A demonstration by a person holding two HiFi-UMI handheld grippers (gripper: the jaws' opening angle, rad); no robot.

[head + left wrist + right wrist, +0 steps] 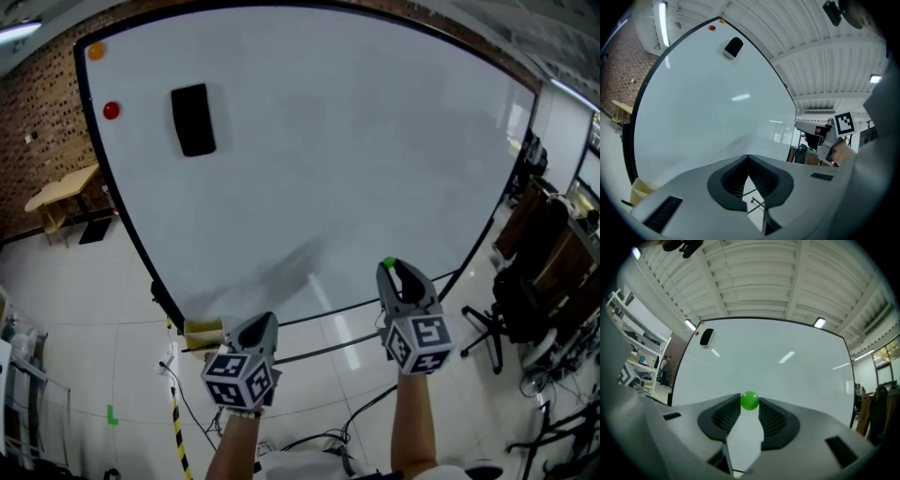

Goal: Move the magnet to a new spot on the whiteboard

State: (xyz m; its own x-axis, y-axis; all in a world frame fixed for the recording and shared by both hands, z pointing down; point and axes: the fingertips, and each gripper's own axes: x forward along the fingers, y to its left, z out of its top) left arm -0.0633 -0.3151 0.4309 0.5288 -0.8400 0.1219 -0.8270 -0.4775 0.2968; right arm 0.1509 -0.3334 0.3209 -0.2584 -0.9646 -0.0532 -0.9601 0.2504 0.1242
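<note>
whiteboard point(328, 141) | on it: black eraser point(193, 119), red magnet point(112, 111), orange magnet point(96, 52)

Office workspace: whiteboard point(328, 159), swivel chairs point(521, 302)

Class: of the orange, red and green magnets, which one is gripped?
The green magnet, pinched between the right gripper's jaw tips; the orange magnet and red magnet sit on the whiteboard, near its corner.

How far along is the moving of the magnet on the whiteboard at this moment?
Done: the right tool has the green magnet pinched at its tips. In hand: it is held before the lower whiteboard; contact with it is unclear. Left: to place it and let go.
</note>
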